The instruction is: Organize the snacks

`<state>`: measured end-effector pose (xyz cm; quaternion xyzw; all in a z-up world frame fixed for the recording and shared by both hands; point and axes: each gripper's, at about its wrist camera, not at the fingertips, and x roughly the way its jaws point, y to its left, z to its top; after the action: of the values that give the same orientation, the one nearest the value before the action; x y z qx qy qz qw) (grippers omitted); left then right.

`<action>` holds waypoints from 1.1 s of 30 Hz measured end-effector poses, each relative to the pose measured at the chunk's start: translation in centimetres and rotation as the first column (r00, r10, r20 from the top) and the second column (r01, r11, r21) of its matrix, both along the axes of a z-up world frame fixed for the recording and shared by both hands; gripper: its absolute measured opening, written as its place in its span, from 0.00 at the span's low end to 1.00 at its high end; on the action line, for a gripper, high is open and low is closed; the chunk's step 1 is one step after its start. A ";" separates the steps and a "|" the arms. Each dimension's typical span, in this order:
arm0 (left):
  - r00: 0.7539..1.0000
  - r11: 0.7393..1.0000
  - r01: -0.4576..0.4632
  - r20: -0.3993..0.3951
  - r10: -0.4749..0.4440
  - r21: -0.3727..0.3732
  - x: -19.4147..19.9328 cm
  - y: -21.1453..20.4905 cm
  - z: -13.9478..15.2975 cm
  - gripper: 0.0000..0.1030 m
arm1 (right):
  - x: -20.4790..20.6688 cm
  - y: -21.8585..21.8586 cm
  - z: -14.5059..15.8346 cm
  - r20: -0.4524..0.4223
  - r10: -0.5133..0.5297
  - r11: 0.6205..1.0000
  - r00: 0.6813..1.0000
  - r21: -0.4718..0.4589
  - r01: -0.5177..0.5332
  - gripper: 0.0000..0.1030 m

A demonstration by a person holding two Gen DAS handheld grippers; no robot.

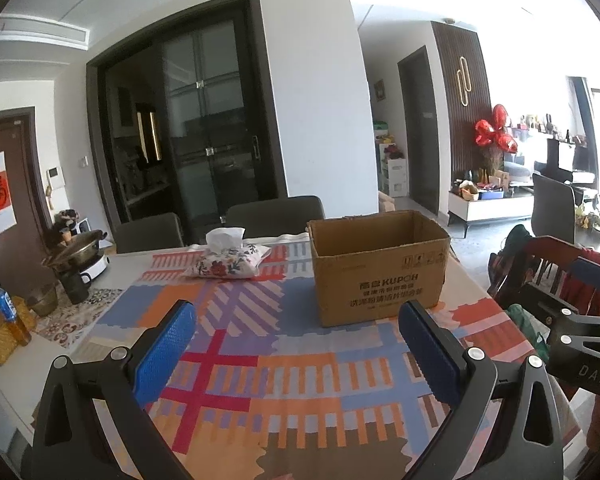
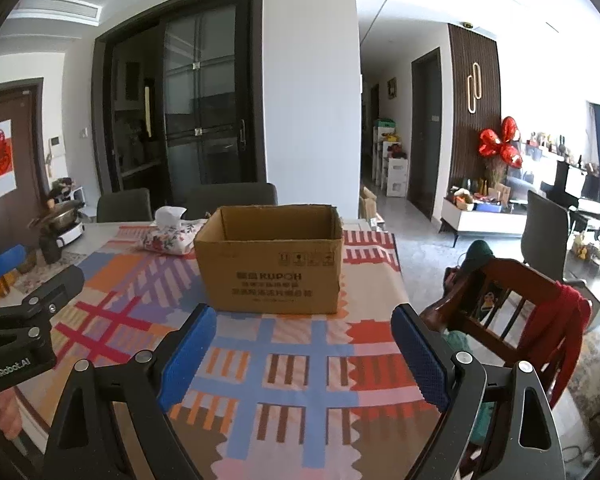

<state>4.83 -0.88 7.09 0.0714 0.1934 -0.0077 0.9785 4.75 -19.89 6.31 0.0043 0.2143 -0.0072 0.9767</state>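
An open brown cardboard box [image 1: 380, 268] stands on the patterned tablecloth [image 1: 260, 360], ahead and to the right of my left gripper [image 1: 296, 320]. In the right wrist view the box [image 2: 270, 260] is straight ahead of my right gripper [image 2: 300, 324]. Both grippers are open and empty, held above the cloth short of the box. No snacks are in view; the box's inside bottom is hidden. The right gripper shows at the right edge of the left wrist view [image 1: 580, 320], and the left gripper at the left edge of the right wrist view [image 2: 20, 300].
A floral tissue pouch [image 1: 226, 262] lies behind and left of the box. A pot on a cooker [image 1: 80, 256], a mug [image 1: 74, 286] and a bottle [image 1: 6, 304] stand at the table's left. A wooden chair with clothes [image 2: 512, 312] is at the right; dark chairs [image 1: 276, 214] at the far side.
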 end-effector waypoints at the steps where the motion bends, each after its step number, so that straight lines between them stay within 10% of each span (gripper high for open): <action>1: 1.000 1.000 0.004 -0.005 -0.004 0.000 0.0 0.0 -0.1 1.00 | -0.1 0.0 0.0 0.002 -0.001 1.000 1.000 -0.003 0.001 0.87; 33: 1.000 1.000 0.012 0.009 -0.012 -0.006 -0.3 -0.1 -0.5 1.00 | -0.6 0.0 -0.5 0.002 0.019 1.000 1.000 0.009 -0.019 0.87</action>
<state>4.48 -0.93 6.57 0.0694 0.1886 -0.0140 0.9795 4.14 -19.86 5.85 0.0068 0.2132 0.0030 0.9770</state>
